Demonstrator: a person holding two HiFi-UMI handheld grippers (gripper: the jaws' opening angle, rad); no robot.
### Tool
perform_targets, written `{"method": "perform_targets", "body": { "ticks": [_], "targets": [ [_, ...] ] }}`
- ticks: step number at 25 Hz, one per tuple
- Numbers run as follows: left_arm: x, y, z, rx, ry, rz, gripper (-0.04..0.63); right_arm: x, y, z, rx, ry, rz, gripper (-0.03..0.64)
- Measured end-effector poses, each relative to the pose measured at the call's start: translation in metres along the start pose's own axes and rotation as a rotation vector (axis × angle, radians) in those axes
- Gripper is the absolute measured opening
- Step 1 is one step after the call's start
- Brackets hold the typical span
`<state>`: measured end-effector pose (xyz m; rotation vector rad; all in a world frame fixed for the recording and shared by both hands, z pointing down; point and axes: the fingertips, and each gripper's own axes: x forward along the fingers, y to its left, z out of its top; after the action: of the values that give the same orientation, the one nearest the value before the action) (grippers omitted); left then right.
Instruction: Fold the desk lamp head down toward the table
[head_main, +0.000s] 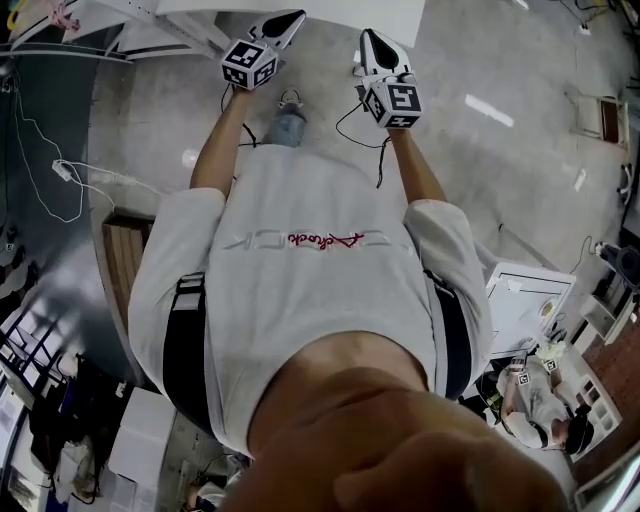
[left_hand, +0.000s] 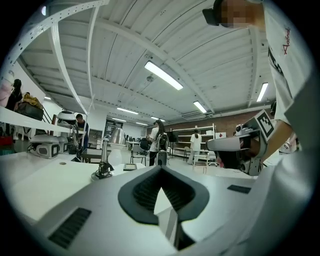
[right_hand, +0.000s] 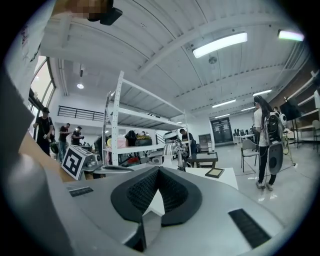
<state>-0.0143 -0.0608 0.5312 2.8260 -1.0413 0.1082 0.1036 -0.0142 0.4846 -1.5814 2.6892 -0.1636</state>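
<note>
A desk lamp with a silver cone shade stands upright on a white table, some way ahead of my left gripper. In the right gripper view the lamp shows beyond my right gripper, at the table's far part. Both grippers point level with their jaws together and nothing between them. From the head view my left gripper and right gripper are held out side by side in front of the person; the lamp is hidden there.
A small dark-framed flat object lies on the table near the lamp. A metal shelf rack with bags stands at the left. A person with a backpack and others stand about the room. Chairs stand further back.
</note>
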Motion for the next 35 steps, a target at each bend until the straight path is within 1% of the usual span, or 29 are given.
{"method": "perform_targets", "body": {
  "ticks": [4, 8, 14, 19, 26, 31, 35],
  "targets": [
    [-0.019, -0.019, -0.001, 0.014, -0.003, 0.006, 0.028, -0.022, 0.016, -0.001, -0.009, -0.001, 0.003, 0.020],
    [-0.038, -0.026, 0.001, 0.022, -0.021, 0.023, 0.028, -0.035, 0.031, -0.004, -0.022, -0.003, 0.009, 0.018],
    [-0.052, -0.044, -0.001, 0.022, -0.037, 0.032, 0.028, -0.052, 0.052, -0.007, -0.080, 0.003, 0.045, 0.018],
    [-0.058, -0.055, 0.001, 0.048, -0.039, 0.028, 0.028, -0.057, 0.057, -0.003, -0.073, -0.009, 0.048, 0.018],
    [-0.061, -0.060, 0.001, 0.045, -0.038, 0.028, 0.028, -0.061, 0.058, -0.004, -0.069, -0.011, 0.044, 0.018],
    [-0.064, -0.061, -0.001, 0.043, -0.043, 0.036, 0.028, -0.063, 0.066, -0.009, -0.097, 0.003, 0.066, 0.018],
    [-0.064, -0.063, -0.005, 0.043, -0.037, 0.032, 0.028, -0.064, 0.069, -0.016, -0.097, 0.013, 0.069, 0.018]
  ]
}}
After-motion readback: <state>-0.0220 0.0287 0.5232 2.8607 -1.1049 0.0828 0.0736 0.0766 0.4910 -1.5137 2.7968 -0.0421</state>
